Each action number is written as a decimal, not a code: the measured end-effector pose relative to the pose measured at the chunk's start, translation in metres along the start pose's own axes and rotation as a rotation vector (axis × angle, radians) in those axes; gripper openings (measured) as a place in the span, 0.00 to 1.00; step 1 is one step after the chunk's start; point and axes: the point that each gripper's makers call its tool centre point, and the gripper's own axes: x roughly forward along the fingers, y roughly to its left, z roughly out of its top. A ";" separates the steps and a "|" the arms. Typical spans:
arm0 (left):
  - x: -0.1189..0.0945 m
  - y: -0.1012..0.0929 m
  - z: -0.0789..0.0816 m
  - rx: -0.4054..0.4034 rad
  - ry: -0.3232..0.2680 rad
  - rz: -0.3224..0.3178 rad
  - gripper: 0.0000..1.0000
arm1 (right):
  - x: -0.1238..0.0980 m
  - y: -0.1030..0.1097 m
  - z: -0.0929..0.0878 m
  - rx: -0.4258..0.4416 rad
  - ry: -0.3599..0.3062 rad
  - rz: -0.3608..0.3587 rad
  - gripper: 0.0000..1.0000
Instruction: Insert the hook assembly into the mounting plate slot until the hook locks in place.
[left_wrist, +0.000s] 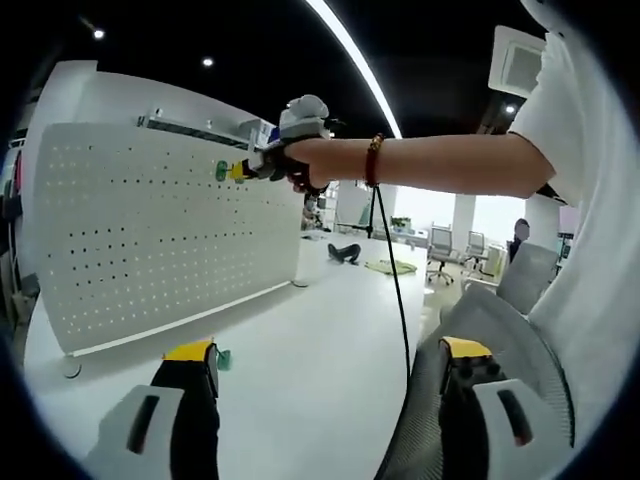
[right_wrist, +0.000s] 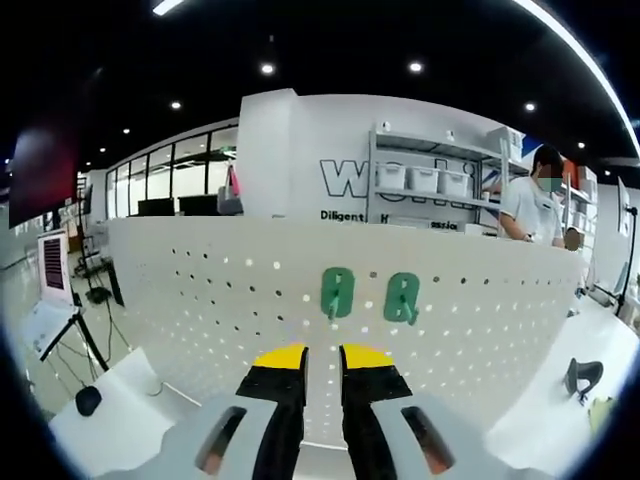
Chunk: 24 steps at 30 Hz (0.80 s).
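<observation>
Right gripper view faces the pegboard (right_wrist: 200, 300), two green hooks (right_wrist: 337, 292) hanging on it just beyond the right gripper (right_wrist: 322, 357), jaws nearly closed, empty. Left gripper view shows the left gripper (left_wrist: 328, 352) wide open, empty, a green hook (left_wrist: 225, 358) on the table (left_wrist: 320, 340) beside its left jaw.

Green hooks (right_wrist: 337, 292) (white perforated pegboard (right_wrist: 200, 300))

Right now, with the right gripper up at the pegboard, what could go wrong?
The right gripper has its jaws nearly closed just below two green hooks on the pegboard; pushing forward might knock one loose. The board looks free-standing, so pressure might tip it. A third green hook lies by the left gripper and could get swept away.
</observation>
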 end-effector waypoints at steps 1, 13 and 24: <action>0.002 0.000 0.001 -0.001 0.002 0.004 0.94 | -0.001 0.002 -0.003 0.007 -0.002 0.008 0.12; 0.005 -0.010 -0.008 -0.001 0.075 -0.008 0.95 | -0.019 0.027 -0.038 0.056 -0.001 0.080 0.12; 0.004 -0.014 -0.013 -0.005 0.100 -0.025 0.94 | -0.032 0.033 -0.068 0.090 0.043 0.088 0.12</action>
